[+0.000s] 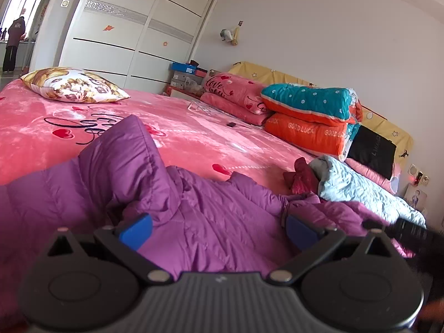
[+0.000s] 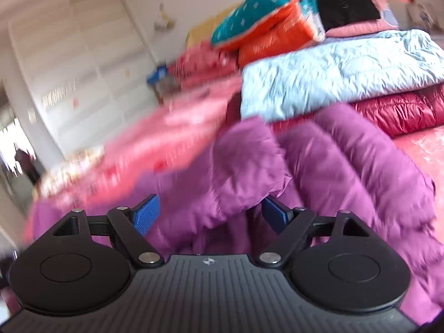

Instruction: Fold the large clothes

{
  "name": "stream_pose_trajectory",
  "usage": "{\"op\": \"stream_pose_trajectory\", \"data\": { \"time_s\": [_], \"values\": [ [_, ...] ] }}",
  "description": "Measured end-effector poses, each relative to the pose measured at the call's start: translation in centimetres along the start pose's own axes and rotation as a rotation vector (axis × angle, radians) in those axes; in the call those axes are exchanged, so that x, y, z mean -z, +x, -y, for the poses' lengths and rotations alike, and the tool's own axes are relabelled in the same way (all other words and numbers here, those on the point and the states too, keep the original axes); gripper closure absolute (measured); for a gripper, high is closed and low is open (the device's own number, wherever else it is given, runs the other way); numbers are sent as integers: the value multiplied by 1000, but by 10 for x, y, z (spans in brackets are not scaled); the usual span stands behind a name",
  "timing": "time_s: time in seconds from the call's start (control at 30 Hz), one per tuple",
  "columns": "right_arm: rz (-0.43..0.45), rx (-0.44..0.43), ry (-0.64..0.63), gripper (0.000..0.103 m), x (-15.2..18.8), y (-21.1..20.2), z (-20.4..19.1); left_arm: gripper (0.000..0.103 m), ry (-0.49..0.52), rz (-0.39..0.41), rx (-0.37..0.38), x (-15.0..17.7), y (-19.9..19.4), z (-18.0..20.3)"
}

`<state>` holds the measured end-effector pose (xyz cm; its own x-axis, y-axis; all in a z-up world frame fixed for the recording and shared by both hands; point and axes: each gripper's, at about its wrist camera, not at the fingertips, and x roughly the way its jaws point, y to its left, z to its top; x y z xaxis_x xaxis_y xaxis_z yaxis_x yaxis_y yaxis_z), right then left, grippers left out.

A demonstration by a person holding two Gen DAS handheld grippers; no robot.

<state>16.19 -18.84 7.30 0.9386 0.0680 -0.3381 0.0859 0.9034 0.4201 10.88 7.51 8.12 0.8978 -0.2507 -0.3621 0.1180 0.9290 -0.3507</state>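
Note:
A purple quilted down jacket lies rumpled on the pink bed, with one part standing up in a fold at the left. My left gripper is open just above the jacket, its blue pads spread wide with fabric between them. In the right wrist view the same jacket fills the lower half, bunched into thick folds. My right gripper is open, its blue pads on either side of a raised fold. This view is motion-blurred.
The pink heart-print bed cover stretches ahead. A folded light-blue jacket lies on a dark-red one at the right. Stacked orange and teal quilts, pink bedding and a floral pillow sit farther back. A white wardrobe stands behind.

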Motion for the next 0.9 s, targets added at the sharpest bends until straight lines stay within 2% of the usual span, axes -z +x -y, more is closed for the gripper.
{"op": "stream_pose_trajectory", "data": {
  "time_s": [0.1, 0.2, 0.27, 0.33, 0.4, 0.43, 0.53, 0.6, 0.63, 0.73, 0.83, 0.9],
  "values": [
    [30, -75, 79, 0, -16, 9, -3, 1, 6, 3, -13, 0, 1, 0],
    [33, -229, 116, 0, -24, 28, -20, 1, 10, 2, -26, 0, 2, -1],
    [-22, -372, 161, 0, -25, 46, -32, 1, 14, 4, -30, 0, 2, -1],
    [-115, -501, 215, 0, -19, 65, -44, 1, 26, 13, -36, 0, 2, -1],
    [-207, -567, 229, 0, -10, 77, -54, 1, 34, 22, -43, 0, 1, -1],
    [-234, -566, 222, 0, -5, 77, -57, 1, 36, 26, -46, 0, 1, -2],
    [-235, -511, 197, 0, 0, 71, -51, 1, 42, 33, -48, 1, 0, -2],
    [-187, -435, 194, 0, 0, 61, -42, 1, 49, 35, -40, 2, -1, -1],
    [-159, -363, 170, 0, -2, 56, -39, 1, 58, 37, -32, 3, -1, 0],
    [-76, -48, -23, 0, -9, 47, -38, 1, 117, 48, 5, 5, -2, 10],
    [-20, 88, -234, 0, -6, 44, -38, 1, 184, 68, 49, 10, -5, 21],
    [-22, 141, -307, 0, -3, 41, -34, 1, 212, 66, 69, 13, -5, 26]
  ]
}}
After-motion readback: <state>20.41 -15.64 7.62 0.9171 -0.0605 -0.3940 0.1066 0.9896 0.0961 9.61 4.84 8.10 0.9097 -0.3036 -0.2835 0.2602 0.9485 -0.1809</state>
